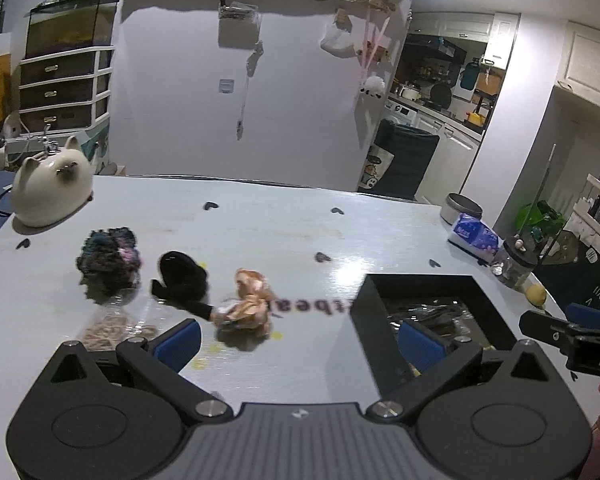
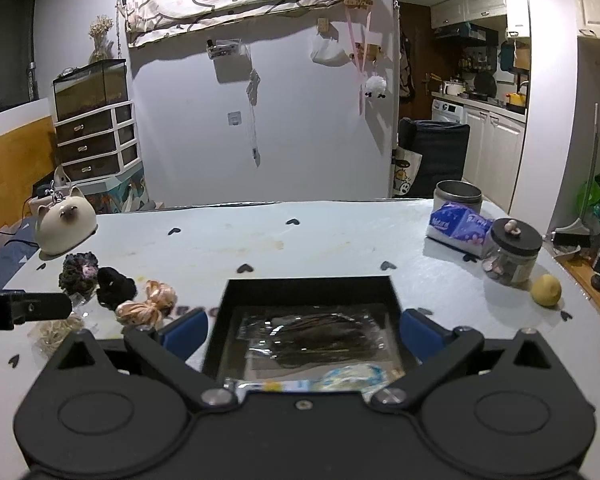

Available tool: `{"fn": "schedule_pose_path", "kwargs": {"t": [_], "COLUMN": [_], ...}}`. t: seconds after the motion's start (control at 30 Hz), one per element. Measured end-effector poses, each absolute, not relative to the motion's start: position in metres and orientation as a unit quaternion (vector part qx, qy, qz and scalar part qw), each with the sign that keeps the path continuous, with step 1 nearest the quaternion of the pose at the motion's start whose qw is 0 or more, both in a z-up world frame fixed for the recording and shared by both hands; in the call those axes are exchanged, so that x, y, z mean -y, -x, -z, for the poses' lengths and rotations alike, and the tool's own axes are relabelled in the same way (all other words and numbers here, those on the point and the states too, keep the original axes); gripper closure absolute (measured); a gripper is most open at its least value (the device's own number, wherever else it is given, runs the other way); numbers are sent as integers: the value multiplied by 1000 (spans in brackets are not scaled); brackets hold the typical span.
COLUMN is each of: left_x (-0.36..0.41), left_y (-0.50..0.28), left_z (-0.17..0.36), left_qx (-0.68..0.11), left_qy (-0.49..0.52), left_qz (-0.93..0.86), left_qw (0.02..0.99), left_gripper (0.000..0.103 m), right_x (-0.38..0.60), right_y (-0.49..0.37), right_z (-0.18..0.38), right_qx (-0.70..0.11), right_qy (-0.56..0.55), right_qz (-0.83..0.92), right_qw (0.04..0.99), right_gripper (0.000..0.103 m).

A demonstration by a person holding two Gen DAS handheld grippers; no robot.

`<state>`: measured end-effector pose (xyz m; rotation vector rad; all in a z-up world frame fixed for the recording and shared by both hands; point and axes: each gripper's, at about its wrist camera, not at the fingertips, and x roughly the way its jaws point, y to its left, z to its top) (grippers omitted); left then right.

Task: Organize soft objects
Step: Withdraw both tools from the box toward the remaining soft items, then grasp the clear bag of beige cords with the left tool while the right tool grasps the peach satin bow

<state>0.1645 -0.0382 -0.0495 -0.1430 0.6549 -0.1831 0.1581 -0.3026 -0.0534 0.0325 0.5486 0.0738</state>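
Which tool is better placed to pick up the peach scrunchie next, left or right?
Left, probably. The left tool is open and the peach scrunchie lies just ahead of its fingers. The right tool is also open, but it faces the black tray, with the scrunchie off to its left.

Three soft hair scrunchies lie in a loose row on the pale table, left of a black tray (image 2: 308,286); farthest left sits a dark knitted scrunchie (image 1: 108,258) flecked with teal and pink, bunched up; just right of it a black fuzzy scrunchie (image 1: 182,274), crumpled; nearer and further right a peach satin scrunchie (image 1: 248,298), twisted into folds; the tray holds a clear packet of dark items (image 2: 316,340).
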Motion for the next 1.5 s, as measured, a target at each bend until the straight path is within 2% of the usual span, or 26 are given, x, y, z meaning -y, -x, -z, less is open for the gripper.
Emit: {"fn": "schedule_pose_path", "kwargs": {"t": [0.53,1.0,1.3,1.5], "left_x": [-61,-106,-122,-126], "left_y": [-178,-237,-275,-285], "left_z": [57,110,139,150], "left_qx": [-337,-405,-440,-455], "left_qy": [48,-21,-20,-20], "left_qz": [79,130,142,163], "left_qw": [937,905,886,875], "left_gripper": [0,0,0,0], "right_x": [206,144,125,100], "right_y": [-166,-206,-267,-300], "right_z": [58,60,79,98], "right_qx": [-272,-296,-376,-408], "right_qy": [-25,-17,-75,-47], "right_qz": [-46,-45,-47,-61], "right_qw": [961,954,922,910], "right_gripper": [0,0,0,1]}}
